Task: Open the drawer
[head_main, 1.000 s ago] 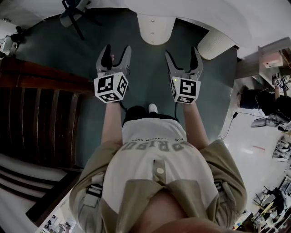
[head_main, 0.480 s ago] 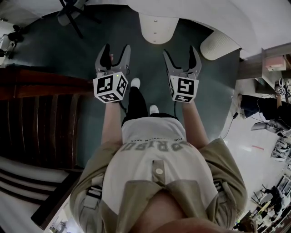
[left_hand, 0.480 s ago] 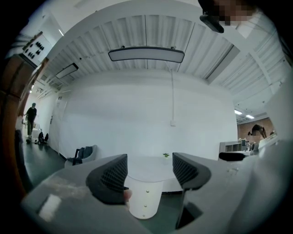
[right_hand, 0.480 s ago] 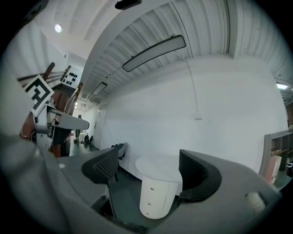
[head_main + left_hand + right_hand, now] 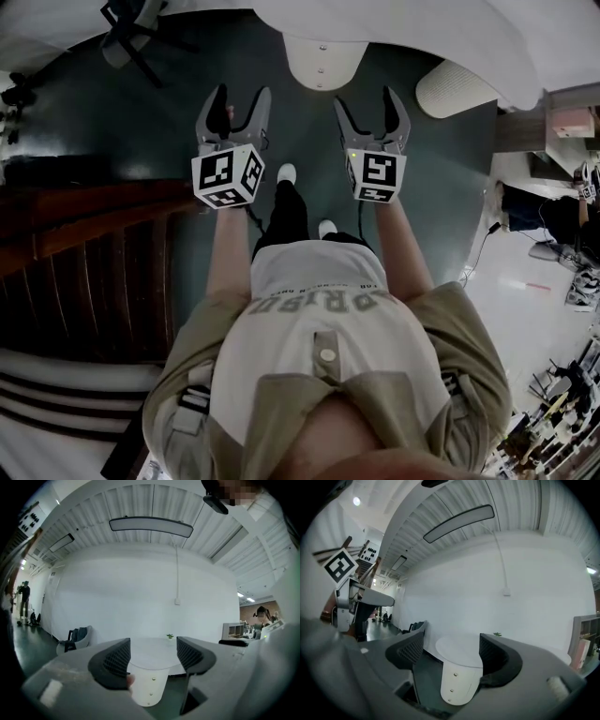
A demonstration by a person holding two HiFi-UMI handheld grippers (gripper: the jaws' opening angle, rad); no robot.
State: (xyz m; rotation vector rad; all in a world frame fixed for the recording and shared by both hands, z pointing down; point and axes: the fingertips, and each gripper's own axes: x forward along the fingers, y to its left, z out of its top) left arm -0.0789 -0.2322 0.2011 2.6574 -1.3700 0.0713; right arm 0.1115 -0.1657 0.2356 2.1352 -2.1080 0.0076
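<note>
Left gripper [image 5: 241, 94]: jaws wide apart, empty. Right gripper [image 5: 367, 98]: jaws wide but have just been closing a little, nothing between them.

Drawer unit [image 5: 322, 61]: white, rounded, three knobs, at 12 o'clock, apart from both grippers. Bare floor [image 5: 300, 131] lies between.

Second white pedestal [image 5: 455, 89] at 2 o'clock. Dark wooden slats [image 5: 94, 272] at 8 o'clock.

Tabletop [image 5: 422, 28] overhangs the unit's top. Drawer seams not discernible.

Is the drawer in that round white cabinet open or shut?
Shut. The round white cabinet has a smooth, flush front; its three small knobs line up one above another, and nothing is pulled out.
</note>
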